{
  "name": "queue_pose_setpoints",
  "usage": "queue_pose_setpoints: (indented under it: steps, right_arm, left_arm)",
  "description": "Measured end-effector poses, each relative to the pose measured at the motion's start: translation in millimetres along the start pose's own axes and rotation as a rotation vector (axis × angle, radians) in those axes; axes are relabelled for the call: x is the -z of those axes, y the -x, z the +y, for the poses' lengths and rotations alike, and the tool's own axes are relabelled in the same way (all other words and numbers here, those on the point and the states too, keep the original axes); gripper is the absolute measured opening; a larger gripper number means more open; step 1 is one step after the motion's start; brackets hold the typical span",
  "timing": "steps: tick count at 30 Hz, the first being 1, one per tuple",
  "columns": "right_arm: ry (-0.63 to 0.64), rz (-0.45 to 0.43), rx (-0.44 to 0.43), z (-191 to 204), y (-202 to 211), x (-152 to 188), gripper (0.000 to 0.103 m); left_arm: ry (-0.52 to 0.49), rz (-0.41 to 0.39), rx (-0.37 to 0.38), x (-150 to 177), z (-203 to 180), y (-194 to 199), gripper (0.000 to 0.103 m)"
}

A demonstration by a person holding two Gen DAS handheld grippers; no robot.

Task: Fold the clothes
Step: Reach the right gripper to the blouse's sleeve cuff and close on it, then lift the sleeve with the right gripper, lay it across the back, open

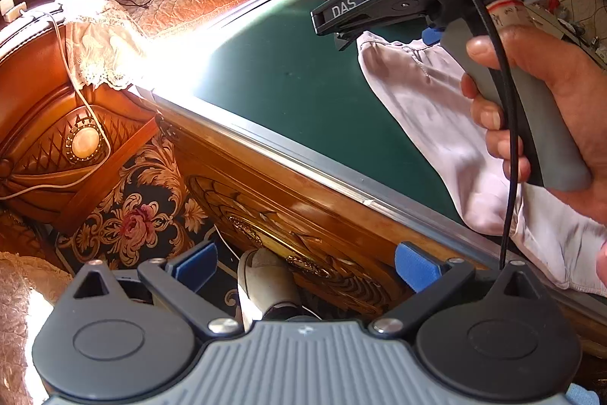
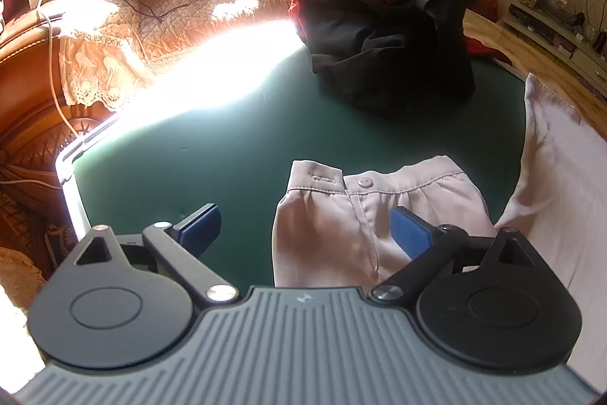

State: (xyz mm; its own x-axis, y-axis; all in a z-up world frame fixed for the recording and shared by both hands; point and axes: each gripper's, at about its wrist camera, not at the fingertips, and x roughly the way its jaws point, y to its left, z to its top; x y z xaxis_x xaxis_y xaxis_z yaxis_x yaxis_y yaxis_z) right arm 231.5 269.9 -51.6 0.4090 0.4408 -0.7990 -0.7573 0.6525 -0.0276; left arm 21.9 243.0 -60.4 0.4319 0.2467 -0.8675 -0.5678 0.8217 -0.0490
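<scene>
Right wrist view: right gripper (image 2: 305, 228) hovers jaws apart over the pale shirt's buttoned cuff (image 2: 364, 215) on the green table (image 2: 212, 154), sleeve running away ahead (left gripper (image 1: 305, 266), also spread, hangs off-table).

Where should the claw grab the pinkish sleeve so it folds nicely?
Probably at the buttoned cuff of the pale sleeve, coming from above with the open right claw. The cuff is a stiff, flat band lying on the green table.
</scene>
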Motion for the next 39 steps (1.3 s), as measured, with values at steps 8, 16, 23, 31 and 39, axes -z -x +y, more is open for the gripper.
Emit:
queue_pose_setpoints:
  steps: [8, 16, 23, 31, 39]
  right_arm:
    - [0.077, 0.118, 0.045, 12, -36, -19, 0.069]
    - [0.057, 0.172, 0.025, -7, -41, -19, 0.017]
    - [-0.057, 0.108, -0.015, -54, 1, -23, 0.009]
    - [-0.232, 0.038, -0.059, -133, 58, -14, 0.008]
    - [-0.341, 0.001, -0.088, -196, 80, 10, 0.008]
  left_arm:
    - [0.008, 0.025, 0.018, -3, -3, -15, 0.103]
    - [0.004, 0.031, 0.03, -4, -8, -21, 0.103]
    - [-0.078, -0.014, 0.165, -13, -33, -35, 0.103]
    - [-0.267, -0.052, 0.2, -30, -100, -60, 0.103]
    - [-0.389, -0.083, 0.222, -33, -146, -68, 0.019]
